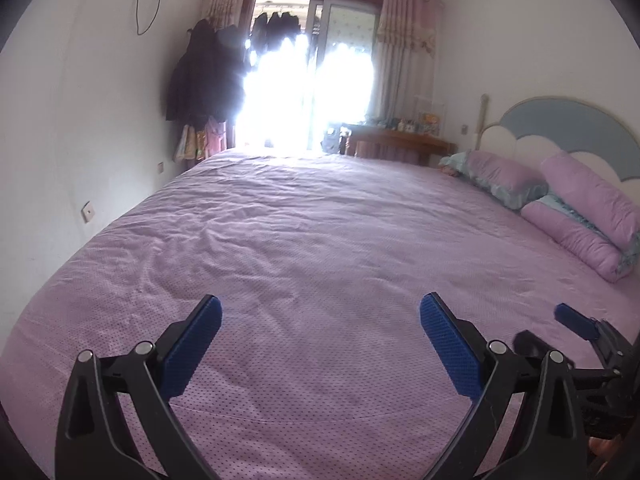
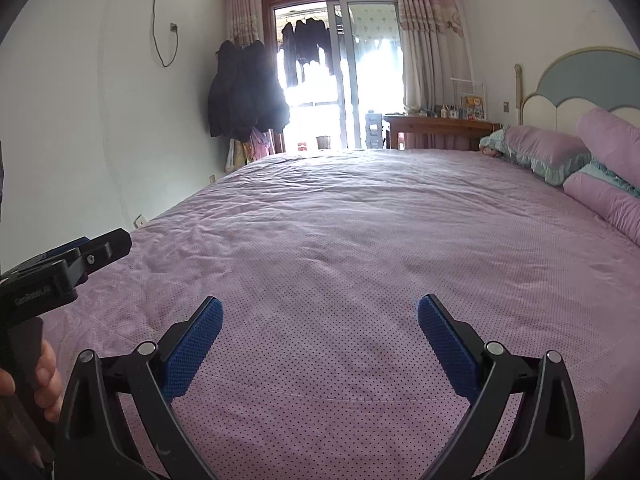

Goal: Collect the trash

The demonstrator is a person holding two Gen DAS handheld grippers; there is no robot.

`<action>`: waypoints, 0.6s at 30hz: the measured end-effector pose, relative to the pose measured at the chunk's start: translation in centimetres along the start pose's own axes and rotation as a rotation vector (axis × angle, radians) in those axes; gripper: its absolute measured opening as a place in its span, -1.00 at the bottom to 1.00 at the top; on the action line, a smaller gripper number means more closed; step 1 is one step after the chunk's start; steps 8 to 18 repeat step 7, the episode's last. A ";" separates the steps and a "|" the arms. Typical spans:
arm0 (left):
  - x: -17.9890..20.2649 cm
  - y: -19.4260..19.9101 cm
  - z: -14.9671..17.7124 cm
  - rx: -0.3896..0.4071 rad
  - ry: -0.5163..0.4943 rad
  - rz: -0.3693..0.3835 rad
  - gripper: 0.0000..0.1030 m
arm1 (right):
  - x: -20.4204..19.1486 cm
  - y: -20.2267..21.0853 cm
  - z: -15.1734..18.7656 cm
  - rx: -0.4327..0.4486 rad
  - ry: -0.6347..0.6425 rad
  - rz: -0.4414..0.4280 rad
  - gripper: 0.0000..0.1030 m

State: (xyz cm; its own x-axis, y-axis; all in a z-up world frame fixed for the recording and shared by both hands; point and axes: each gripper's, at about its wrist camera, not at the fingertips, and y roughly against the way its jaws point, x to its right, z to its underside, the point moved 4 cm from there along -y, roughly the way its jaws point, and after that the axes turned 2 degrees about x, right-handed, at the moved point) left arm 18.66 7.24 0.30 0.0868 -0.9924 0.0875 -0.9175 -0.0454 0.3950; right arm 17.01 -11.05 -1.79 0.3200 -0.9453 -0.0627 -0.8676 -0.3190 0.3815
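I've got the left claw (image 1: 320, 308) and right claw (image 2: 318, 308) both spread wide w/ nothing btwn the pads, side by side just above the bed (image 1: 320, 220). Ahead of both claws it's only purple sheet, pillows (image 2: 544, 148) far right; can't spot any trash from either cam.

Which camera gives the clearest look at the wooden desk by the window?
The right wrist view. There the wooden desk shows sharp, with small items along its top and its front legible. In the left wrist view the desk is hazier and washed out by glare from the window, so the items on it blur together.
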 end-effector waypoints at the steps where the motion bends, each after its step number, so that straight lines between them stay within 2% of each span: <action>1: -0.2 -0.5 0.0 -0.015 0.004 -0.009 0.92 | 0.1 -0.1 0.1 -0.001 0.000 0.004 0.84; 7: -1.7 -3.5 -0.3 -0.051 0.030 -0.001 0.92 | 0.9 -1.9 0.0 -0.012 0.013 0.027 0.83; 18: -1.7 -3.5 -0.3 -0.051 0.030 -0.001 0.92 | 0.9 -1.9 0.0 -0.012 0.013 0.027 0.83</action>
